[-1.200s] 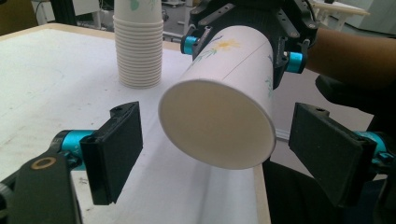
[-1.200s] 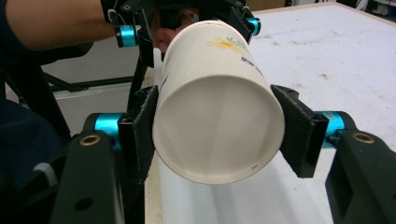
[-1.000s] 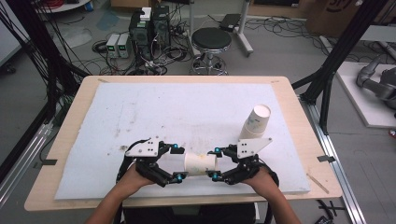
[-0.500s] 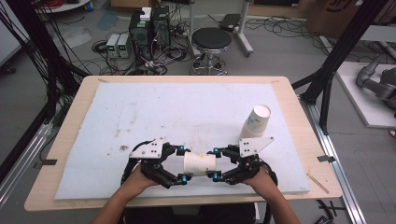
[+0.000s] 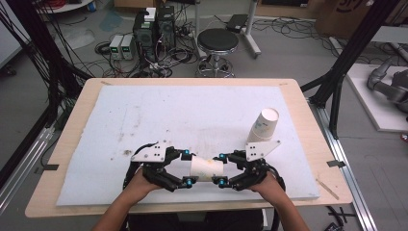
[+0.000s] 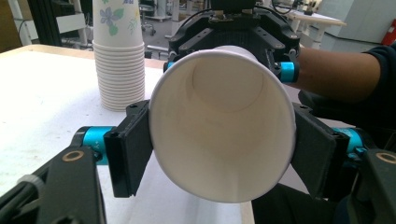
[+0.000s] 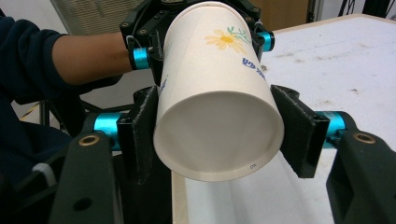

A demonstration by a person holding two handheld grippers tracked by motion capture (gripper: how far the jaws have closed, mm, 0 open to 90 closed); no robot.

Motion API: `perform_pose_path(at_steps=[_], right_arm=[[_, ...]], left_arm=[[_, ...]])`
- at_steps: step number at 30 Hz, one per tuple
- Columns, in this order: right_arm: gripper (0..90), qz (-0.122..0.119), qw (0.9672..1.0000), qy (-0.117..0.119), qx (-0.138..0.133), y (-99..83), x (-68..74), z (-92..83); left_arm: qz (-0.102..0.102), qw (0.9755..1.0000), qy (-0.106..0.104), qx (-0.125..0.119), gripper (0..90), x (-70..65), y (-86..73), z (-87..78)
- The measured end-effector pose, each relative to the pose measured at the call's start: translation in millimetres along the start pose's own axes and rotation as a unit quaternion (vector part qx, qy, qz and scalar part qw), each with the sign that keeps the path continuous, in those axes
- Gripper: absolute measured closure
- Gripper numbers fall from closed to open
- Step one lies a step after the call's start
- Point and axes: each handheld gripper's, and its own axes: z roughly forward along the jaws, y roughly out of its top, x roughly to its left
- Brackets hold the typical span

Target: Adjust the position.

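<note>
Hands come in at the near edge of the white pad (image 5: 144, 115), each with a gripper, and a paper cup (image 5: 207, 169) lies on its side between them, just above that near edge. The left gripper (image 5: 186, 167) meets the cup's open mouth end; its jaws have just been closing and now its pads (image 6: 133, 149) press on both sides of the rim, so the cup's white inside faces along the jaws in the left gripper view. The right gripper (image 5: 221, 168) has the cup's bottom end clamped between its narrow-set jaws; in the right gripper view its pads (image 7: 299, 130) touch the wall on either side of the round base, and a yellow flower print (image 7: 224, 41) sits on top of the cup. Both grippers thus hold the same cup, one at each end, with the person's dark sleeves (image 6: 355, 79) behind.

Farther back on the pad and off to the right of the held cup, well apart from it, stands a stack of cups (image 5: 262, 126), mouth down and leaning slightly. Beyond the pad's far edge, on the floor, are a round black stool (image 5: 218, 41) and boxes with tangled cables (image 5: 154, 29).
</note>
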Motion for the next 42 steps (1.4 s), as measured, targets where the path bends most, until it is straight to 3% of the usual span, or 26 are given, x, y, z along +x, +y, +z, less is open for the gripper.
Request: perform_pose_path(at_steps=[4, 9, 15, 20, 26, 34, 35, 41, 42], right_arm=[[29.8, 0.005, 1.0, -0.006, 0.003, 0.8, 0.7, 0.5], [22.0, 0.012, 0.9995, -0.027, 0.004, 2.8, 2.0, -2.1], [22.0, -0.011, 0.9981, -0.055, 0.027, 10.1, 6.6, 0.3], [22.0, -0.025, 0.9963, -0.063, 0.053, 14.5, 8.8, 8.9], [22.0, -0.05, 0.992, -0.075, 0.088, 22.5, 10.5, 19.1], [22.0, -0.094, 0.9792, -0.102, 0.148, 32.8, 11.6, 31.9], [22.0, -0.097, 0.9776, -0.105, 0.155, 33.9, 11.6, 33.5], [22.1, -0.119, 0.9679, -0.112, 0.192, 39.0, 12.6, 44.7], [22.1, -0.122, 0.9663, -0.112, 0.197, 39.8, 12.6, 46.7]], left_arm=[[-0.001, 1.0, 0.001, 0.01, 29.0, -0.3, 3.5, -1.2], [0.001, 0.999, 0.006, 0.043, 29.5, -0.6, 11.5, -5.1], [0.007, 0.9948, 0.018, 0.1, 29.7, 0.7, 25.9, -10.0], [0.024, 0.9878, 0.029, 0.151, 29.7, 2.3, 35.1, -9.2], [0.035, 0.9805, 0.028, 0.192, 29.7, 4.3, 42.3, -6.1], [0.056, 0.9652, 0.036, 0.253, 29.7, 5.0, 53.0, -2.2], [0.062, 0.9621, 0.036, 0.263, 29.7, 5.7, 55.0, -2.3], [0.067, 0.9529, 0.041, 0.293, 29.7, 5.4, 62.0, 1.0], [0.069, 0.9502, 0.04, 0.301, 29.7, 5.6, 63.5, 1.6]])
